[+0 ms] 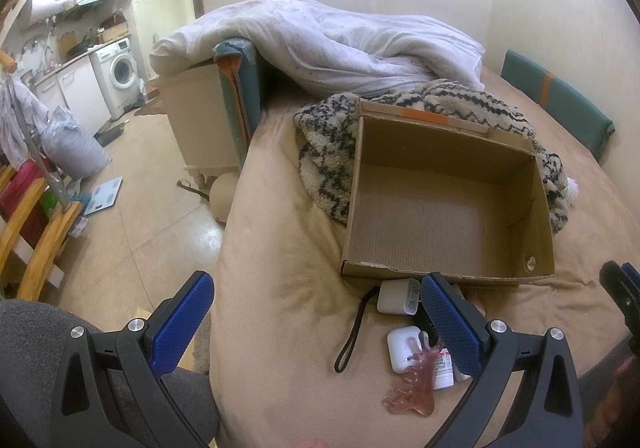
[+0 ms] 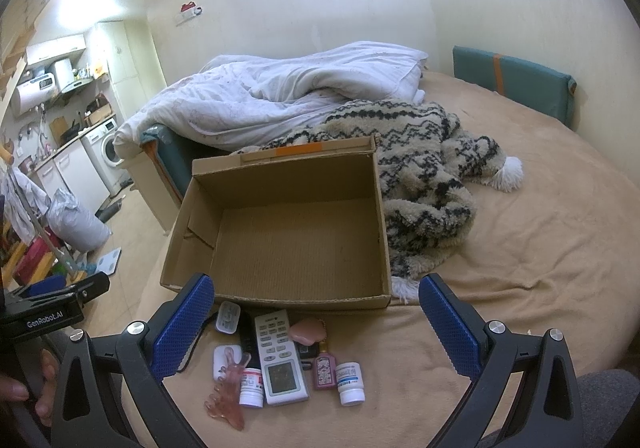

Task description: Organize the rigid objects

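An empty open cardboard box (image 2: 288, 232) sits on the tan bed; it also shows in the left wrist view (image 1: 448, 208). In front of it lie a white remote (image 2: 280, 358), two white pill bottles (image 2: 350, 384) (image 2: 251, 387), a pink perfume bottle (image 2: 325, 368), a pink comb (image 2: 226, 392), a white earbud case (image 2: 224, 362), a white charger (image 2: 228, 317) and a pink stone (image 2: 308, 331). My right gripper (image 2: 316, 308) is open above them. My left gripper (image 1: 316, 312) is open over the bed's edge, left of the charger (image 1: 398, 296) and earbud case (image 1: 404, 348).
A patterned fleece blanket (image 2: 432, 176) lies behind and right of the box. A white duvet (image 2: 280, 92) is heaped at the far end. A teal cushion (image 2: 512, 80) leans on the wall. The floor and kitchen area with a washing machine (image 1: 120, 72) lie left.
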The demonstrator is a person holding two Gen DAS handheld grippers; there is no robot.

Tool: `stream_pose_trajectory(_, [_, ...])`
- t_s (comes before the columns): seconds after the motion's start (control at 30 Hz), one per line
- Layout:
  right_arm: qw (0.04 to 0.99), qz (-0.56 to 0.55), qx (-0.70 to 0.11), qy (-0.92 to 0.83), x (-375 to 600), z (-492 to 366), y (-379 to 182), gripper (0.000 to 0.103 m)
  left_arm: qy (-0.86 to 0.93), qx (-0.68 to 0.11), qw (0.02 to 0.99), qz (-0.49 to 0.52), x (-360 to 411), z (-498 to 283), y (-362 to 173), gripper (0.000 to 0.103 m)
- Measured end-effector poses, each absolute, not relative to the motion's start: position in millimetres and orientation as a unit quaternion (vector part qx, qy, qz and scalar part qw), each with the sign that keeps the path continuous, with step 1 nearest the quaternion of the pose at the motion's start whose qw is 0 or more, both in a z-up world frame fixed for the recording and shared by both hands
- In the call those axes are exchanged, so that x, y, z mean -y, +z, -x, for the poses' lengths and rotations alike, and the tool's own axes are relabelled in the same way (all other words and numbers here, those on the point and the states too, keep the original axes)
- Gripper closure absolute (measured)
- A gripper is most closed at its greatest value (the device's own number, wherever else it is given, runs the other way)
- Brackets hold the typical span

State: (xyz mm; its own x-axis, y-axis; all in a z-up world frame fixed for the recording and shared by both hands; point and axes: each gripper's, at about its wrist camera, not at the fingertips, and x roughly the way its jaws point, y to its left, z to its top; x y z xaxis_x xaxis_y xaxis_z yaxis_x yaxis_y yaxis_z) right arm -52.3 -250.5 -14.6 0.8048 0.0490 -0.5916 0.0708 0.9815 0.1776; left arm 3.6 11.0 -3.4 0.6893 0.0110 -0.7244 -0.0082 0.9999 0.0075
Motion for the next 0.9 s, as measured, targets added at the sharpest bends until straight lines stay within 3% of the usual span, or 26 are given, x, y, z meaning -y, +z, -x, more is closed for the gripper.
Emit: stream_pose_trajectory(0.9, [0.943, -0.121, -0.311, -0.004, 281.8, 26.9, 10.5, 0.000, 0.019, -0.404, 0.915, 0.000, -19.6, -28.4, 13.9, 0.000])
